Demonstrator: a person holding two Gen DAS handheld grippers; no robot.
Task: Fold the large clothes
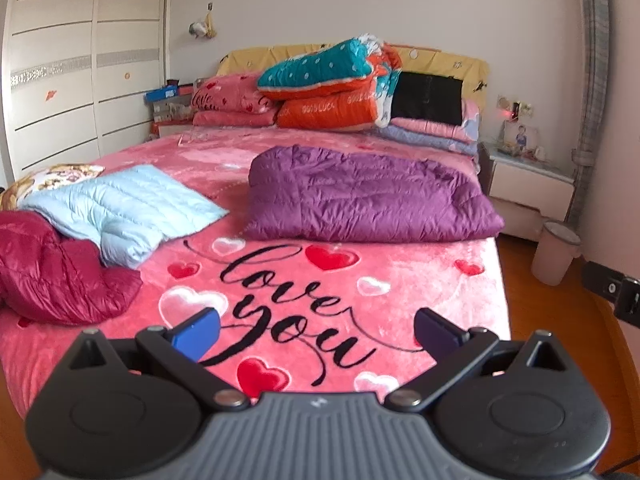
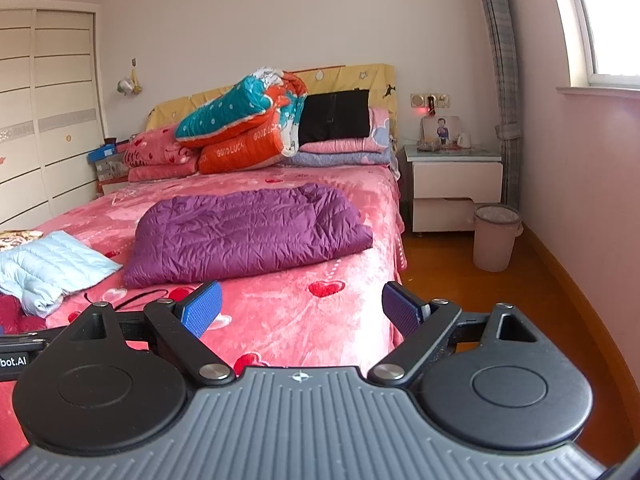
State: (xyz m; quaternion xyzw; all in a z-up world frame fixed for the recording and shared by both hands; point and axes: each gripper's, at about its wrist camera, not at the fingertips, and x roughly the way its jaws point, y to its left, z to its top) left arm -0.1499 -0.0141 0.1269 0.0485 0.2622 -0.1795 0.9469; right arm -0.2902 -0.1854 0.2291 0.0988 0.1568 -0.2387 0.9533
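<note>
Bed (image 1: 400, 292): pink blanket, carries all garments.
Purple coat (image 1: 360, 196): folded, mid-bed.
Pale-blue jacket (image 1: 120, 208), crimson jacket (image 1: 56, 272): left side, crumpled; likely next, grasp hem corners evenly.
Left gripper (image 1: 316, 328), right gripper (image 2: 302, 304): fingers spread, empty.

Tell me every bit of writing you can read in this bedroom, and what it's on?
"love you": pink bedspread.
"GOOD LUCK": orange quilt.
"love": folded pink blanket; its second line is unreadable.
"bot.AI", start cut off: left gripper.
Blue box print: too small.
</note>
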